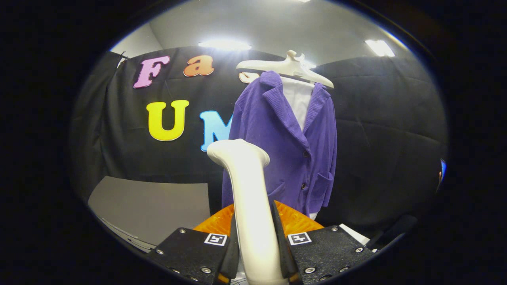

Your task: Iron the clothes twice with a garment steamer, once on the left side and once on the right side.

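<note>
The garment steamer (249, 198) is pinched upright by its handle between both fingers of the gripper (256, 253). Just beyond the steamer's head, a purple jacket (293, 150) is hung over a white shirt (298, 103) on a hanger (285, 68).

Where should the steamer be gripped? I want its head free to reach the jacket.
Grip the steamer low on its straight handle, closing from both sides, as the gripper does now. The bent head above stays free, pointing at the purple jacket beyond.
</note>
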